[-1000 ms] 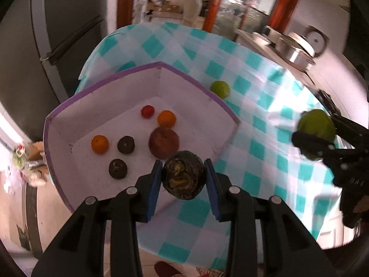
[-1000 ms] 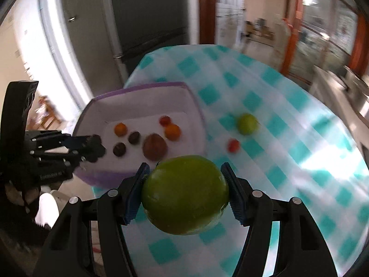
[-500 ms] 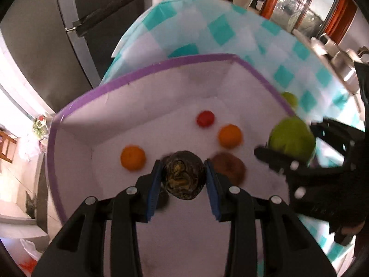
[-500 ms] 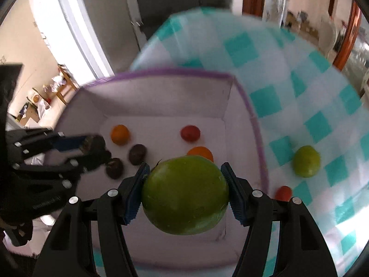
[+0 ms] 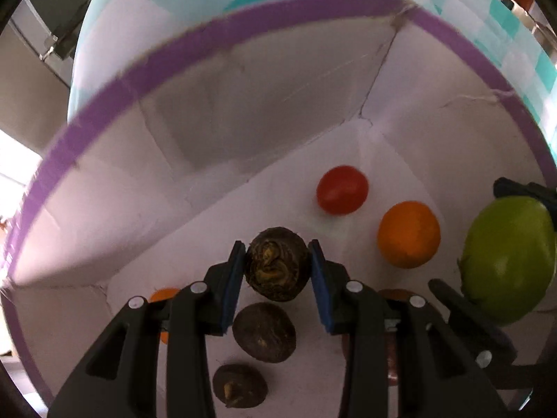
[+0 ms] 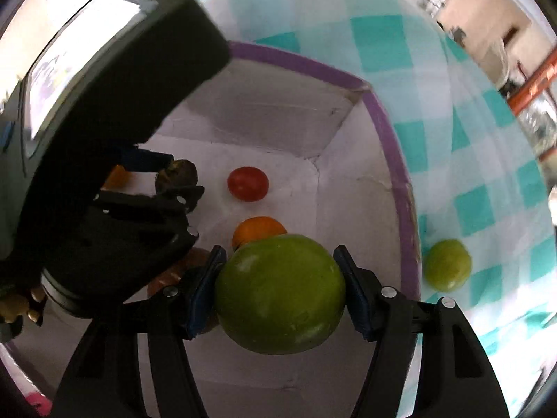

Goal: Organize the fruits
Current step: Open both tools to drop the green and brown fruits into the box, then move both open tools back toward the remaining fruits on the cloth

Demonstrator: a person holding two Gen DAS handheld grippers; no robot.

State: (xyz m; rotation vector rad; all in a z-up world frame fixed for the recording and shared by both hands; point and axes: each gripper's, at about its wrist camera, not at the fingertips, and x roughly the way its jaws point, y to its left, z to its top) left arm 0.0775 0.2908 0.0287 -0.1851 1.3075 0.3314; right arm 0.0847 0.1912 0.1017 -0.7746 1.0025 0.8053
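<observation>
Purple-rimmed white box (image 5: pixel 243 21) is filling the left wrist frame, where the left gripper (image 5: pixel 276 271) is clamping a dark wrinkled fruit (image 5: pixel 276 268) at lower centre, its fingers closed on it; at the right edge, the right gripper (image 6: pixel 280 292) is gripping a large green fruit (image 6: pixel 280 294) over the box.

Both grippers point steeply down, side by side.
The left gripper (image 5: pixel 276 271) and the right gripper (image 6: pixel 280 292) have their pads pressed on loads.
</observation>
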